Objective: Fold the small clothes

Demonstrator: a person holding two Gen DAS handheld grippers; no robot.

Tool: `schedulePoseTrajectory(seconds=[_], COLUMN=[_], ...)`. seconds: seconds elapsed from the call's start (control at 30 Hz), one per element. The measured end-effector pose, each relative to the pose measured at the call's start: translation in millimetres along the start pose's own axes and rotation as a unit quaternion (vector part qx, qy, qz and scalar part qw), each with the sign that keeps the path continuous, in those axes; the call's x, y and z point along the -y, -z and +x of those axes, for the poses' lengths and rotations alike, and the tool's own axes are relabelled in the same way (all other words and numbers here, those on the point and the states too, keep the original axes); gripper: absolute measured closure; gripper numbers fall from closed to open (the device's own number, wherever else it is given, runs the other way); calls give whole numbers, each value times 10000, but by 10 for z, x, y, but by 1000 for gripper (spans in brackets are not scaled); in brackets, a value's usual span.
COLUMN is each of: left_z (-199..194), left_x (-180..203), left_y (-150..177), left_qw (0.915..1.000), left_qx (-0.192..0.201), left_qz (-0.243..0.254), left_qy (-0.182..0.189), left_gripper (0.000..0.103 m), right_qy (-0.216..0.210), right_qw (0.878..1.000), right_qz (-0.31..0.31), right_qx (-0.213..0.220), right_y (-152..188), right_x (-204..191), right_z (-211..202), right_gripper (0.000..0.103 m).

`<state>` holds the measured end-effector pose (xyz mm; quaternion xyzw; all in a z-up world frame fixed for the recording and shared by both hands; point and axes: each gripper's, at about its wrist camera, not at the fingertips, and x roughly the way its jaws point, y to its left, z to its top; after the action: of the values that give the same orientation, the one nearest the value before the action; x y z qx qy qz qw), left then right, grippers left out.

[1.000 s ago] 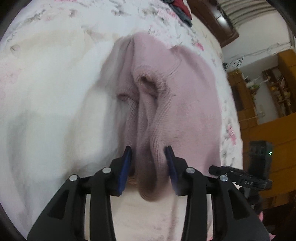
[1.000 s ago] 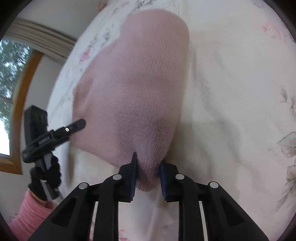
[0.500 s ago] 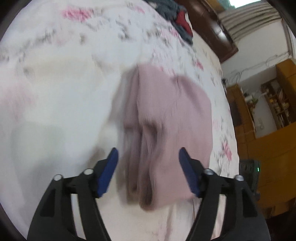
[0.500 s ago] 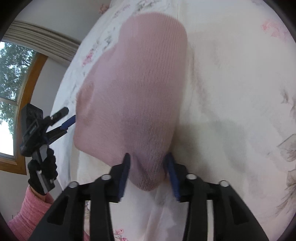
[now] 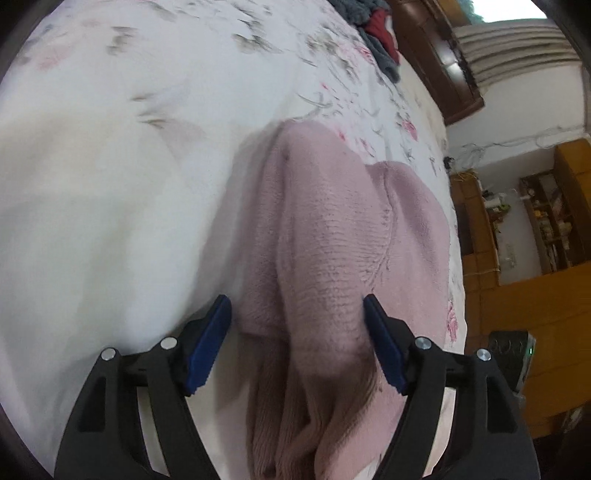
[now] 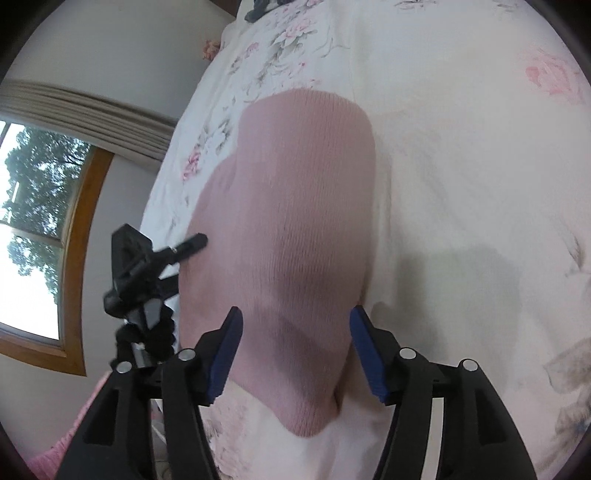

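A small pink knitted garment [image 5: 332,251] lies folded on the white floral bedsheet [image 5: 110,184]. In the left wrist view its bunched, ridged end sits between the wide-apart blue pads of my left gripper [image 5: 297,347], which is open and not pinching it. In the right wrist view the same pink garment [image 6: 295,240] shows a smooth folded face. Its near end lies between the spread fingers of my right gripper [image 6: 295,354], also open. The left gripper [image 6: 184,254] appears at the garment's left edge in the right wrist view.
A heap of dark and red clothes [image 5: 376,26] lies at the far end of the bed. Wooden furniture [image 5: 535,258] stands to the right of the bed. A window [image 6: 33,229] and a pink sleeve [image 6: 55,450] show at the left.
Both grippers were shut on the pink garment one second ago. Both have opened wide, and the garment now rests on the bed, released.
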<state>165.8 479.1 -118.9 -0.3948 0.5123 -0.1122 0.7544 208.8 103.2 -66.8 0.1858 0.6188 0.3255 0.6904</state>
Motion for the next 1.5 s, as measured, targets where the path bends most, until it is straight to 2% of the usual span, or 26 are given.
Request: schedulePoseTrajectory(seconds=[0.1, 0.17, 0.23, 0.37, 0.5, 0.53, 0.57, 0.6, 0.67, 0.77, 0.83, 1.0, 1.17, 1.3, 1.37, 1.5], left_z=[66, 93, 130, 274, 364, 374, 373, 376, 368, 315, 261, 148, 49, 22, 27, 111], left_x=[54, 85, 99, 71, 154, 166, 170, 166, 145, 140, 167, 438, 852, 1364, 1527, 1880], left_y=[14, 24, 37, 1, -13, -13, -5, 7, 23, 77, 125, 283, 571, 951, 1136, 1618], left_qw=[9997, 9990, 9981, 9971, 9967, 9968, 9968, 9966, 9962, 9956, 9940, 9901, 9856, 9828, 9814, 9812], left_qx=[-137, -227, -344, -510, -534, -513, -493, -492, -460, -351, -266, -238, -267, -321, -352, -384], left_qz=[132, 191, 273, 217, 344, 356, 360, 330, 221, 153, 47, 125, 280, 704, 745, 966], left_qy=[176, 343, 443, 517, 500, 505, 522, 571, 706, 858, 1058, 1379, 1648, 1678, 1736, 1626], left_gripper=[28, 28, 28, 26, 24, 25, 30, 35, 47, 53, 55, 56, 56, 56, 56, 56], right_qy=[-151, -195, -194, -247, -405, -458, -517, -576, -590, -716, -778, -915, -937, -817, -785, -643], right_qw=[9998, 9996, 9996, 9994, 9986, 9983, 9978, 9975, 9976, 9969, 9966, 9955, 9949, 9957, 9958, 9964], right_qz=[153, 223, 223, 204, 308, 350, 386, 392, 354, 319, 265, 189, -31, -140, -114, -79], right_qx=[20, 3, -34, -126, -116, -127, -130, -106, -66, 4, 54, 134, 361, 406, 460, 554], right_y=[-91, -128, -146, -192, -262, -267, -263, -266, -252, -212, -207, -180, 66, 393, 583, 896], right_x=[62, 116, 150, 165, 211, 227, 245, 252, 244, 215, 179, 46, -13, 35, 88, 259], right_z=[22, 34, 70, 211, 309, 332, 336, 355, 341, 232, 172, -84, -670, -1135, -1384, -1781], right_gripper=[37, 30, 30, 20, 15, 14, 14, 15, 27, 46, 50, 52, 54, 54, 54, 54])
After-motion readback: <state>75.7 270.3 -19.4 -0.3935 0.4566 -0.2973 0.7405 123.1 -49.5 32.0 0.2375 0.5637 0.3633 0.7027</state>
